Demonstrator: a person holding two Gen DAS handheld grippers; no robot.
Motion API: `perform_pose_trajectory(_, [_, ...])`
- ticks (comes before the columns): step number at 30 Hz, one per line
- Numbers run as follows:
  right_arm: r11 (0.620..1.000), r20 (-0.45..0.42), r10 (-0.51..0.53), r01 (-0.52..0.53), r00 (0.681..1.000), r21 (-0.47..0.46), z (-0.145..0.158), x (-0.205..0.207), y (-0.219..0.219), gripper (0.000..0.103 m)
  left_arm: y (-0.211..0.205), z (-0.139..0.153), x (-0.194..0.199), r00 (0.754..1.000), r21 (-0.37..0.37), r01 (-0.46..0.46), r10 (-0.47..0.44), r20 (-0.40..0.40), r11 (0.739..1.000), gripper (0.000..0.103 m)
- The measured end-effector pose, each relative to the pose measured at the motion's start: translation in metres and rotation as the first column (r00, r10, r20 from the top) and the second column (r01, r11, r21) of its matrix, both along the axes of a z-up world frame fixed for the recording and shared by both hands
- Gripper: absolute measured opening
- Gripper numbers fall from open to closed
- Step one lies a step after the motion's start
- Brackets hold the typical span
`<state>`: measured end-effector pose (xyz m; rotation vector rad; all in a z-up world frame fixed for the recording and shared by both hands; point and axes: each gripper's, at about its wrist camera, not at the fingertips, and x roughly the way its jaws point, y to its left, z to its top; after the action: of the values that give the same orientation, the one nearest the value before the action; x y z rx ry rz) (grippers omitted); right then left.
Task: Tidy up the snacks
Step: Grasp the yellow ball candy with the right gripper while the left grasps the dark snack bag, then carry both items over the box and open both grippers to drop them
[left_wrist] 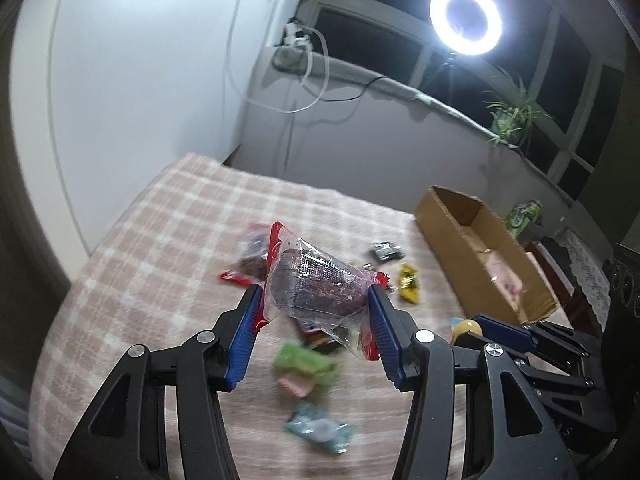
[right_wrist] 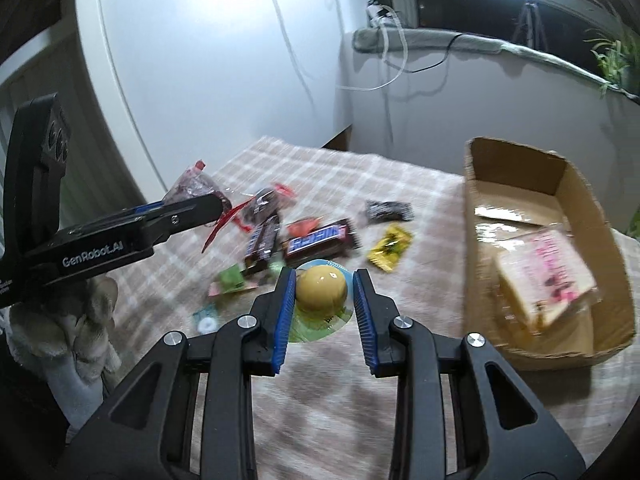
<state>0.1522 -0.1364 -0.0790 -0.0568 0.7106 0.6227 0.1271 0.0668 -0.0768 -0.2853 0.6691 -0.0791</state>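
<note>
Over the checked cloth, the left gripper clamps a light, crinkly clear packet that looks slippery by its flimsy edges, while the right gripper squeezes a small yellow jelly cup near the box.

A: The left tool?
B: Tilted downward, pads clamped on something, raised off the bed.
A: The right tool?
B: Likewise angled down, jaws pinched narrow on its load.

Clear red-edged packet lifted (tilted), yellow jelly cup raised
</note>
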Motion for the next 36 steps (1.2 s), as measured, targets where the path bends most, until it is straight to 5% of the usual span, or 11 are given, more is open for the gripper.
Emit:
perform_pose_trajectory(17, [0.971, 0.032, -0.238, 0.237, 0.971, 0.015, 0.013, 0.036, -0.133, 0.03, -0.106, 0.016, 0.033, 0.981, -0.007, 0.195, -0.195, 0.026, 0.981, 0.052])
perform_pose_trajectory(36, [0.944, -0.012, -0.331, 0.331, 0.943, 0.0, -0.008, 0.06, -0.19, 0.031, -0.202, 0.001, 0.055, 0.936, 0.009, 0.352, -0.352, -0.03, 0.936, 0.052])
